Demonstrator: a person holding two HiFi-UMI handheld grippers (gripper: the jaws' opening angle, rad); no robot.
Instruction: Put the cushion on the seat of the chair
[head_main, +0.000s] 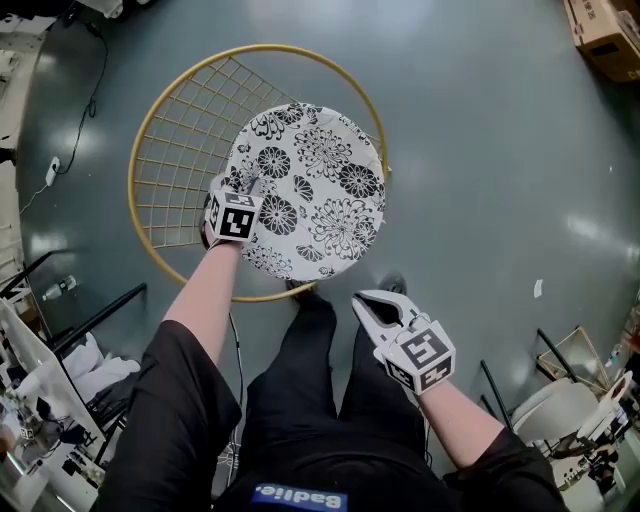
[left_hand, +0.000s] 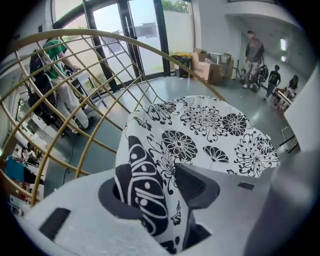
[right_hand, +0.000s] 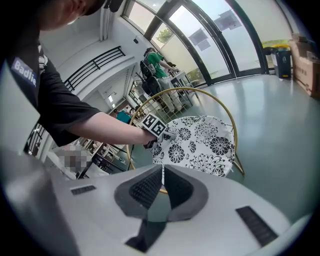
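A round white cushion (head_main: 310, 190) with black flowers lies on the seat of the gold wire chair (head_main: 185, 150). My left gripper (head_main: 236, 188) is at the cushion's left edge. In the left gripper view a fold of the cushion (left_hand: 220, 135) stands loosely between the parted jaws of my left gripper (left_hand: 155, 190), with the chair's rim (left_hand: 90, 33) arching behind. My right gripper (head_main: 362, 300) hangs shut and empty in front of the chair, over the person's legs. The right gripper view shows my right gripper (right_hand: 162, 185) with its pads together, and beyond it the cushion (right_hand: 200, 142) and my left gripper (right_hand: 170, 134).
A cardboard box (head_main: 605, 35) sits at the far right on the grey floor. Black racks (head_main: 100, 310) and clutter stand at the left, and a white folded chair (head_main: 560, 410) at the lower right. A cable (head_main: 95, 90) runs along the floor. People (left_hand: 255, 50) stand far off.
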